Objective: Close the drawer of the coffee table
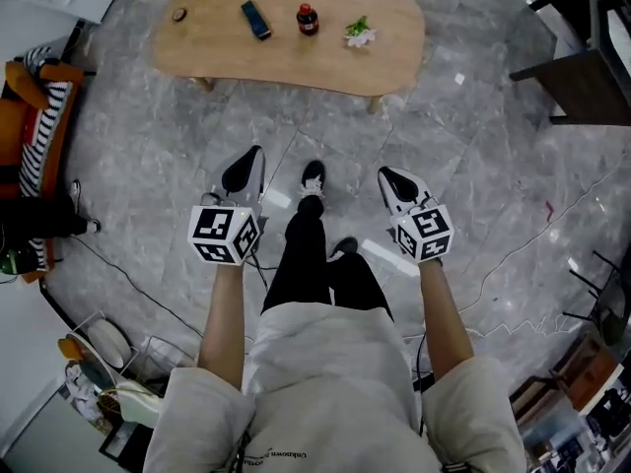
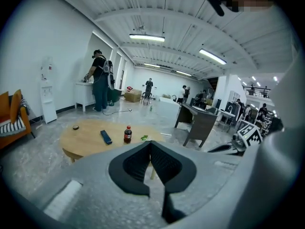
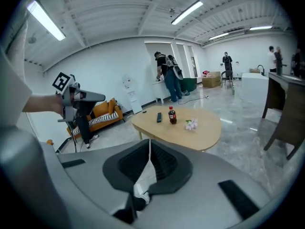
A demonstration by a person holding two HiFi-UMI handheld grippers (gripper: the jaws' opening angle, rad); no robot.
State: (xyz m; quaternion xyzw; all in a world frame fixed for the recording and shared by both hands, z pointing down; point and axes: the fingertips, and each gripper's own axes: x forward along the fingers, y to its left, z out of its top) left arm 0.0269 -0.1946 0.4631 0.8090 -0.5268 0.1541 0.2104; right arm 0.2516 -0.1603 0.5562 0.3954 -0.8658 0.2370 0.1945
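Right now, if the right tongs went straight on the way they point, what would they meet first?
The air ahead of the right tongs looks free. They aim slightly down, so probably the near edge of the coffee table, or the floor just before it; depth is unclear.

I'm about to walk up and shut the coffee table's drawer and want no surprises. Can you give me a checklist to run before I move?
1. Left tongs shut and empty: ok.
2. Right tongs shut and empty: ok.
3. Coffee table in sight ahead: ok.
4. Table within reach: not ok, it stands well off.
5. Drawer found: cannot tell, no view shows it.
6. Bottle upright on the tabletop: ok.
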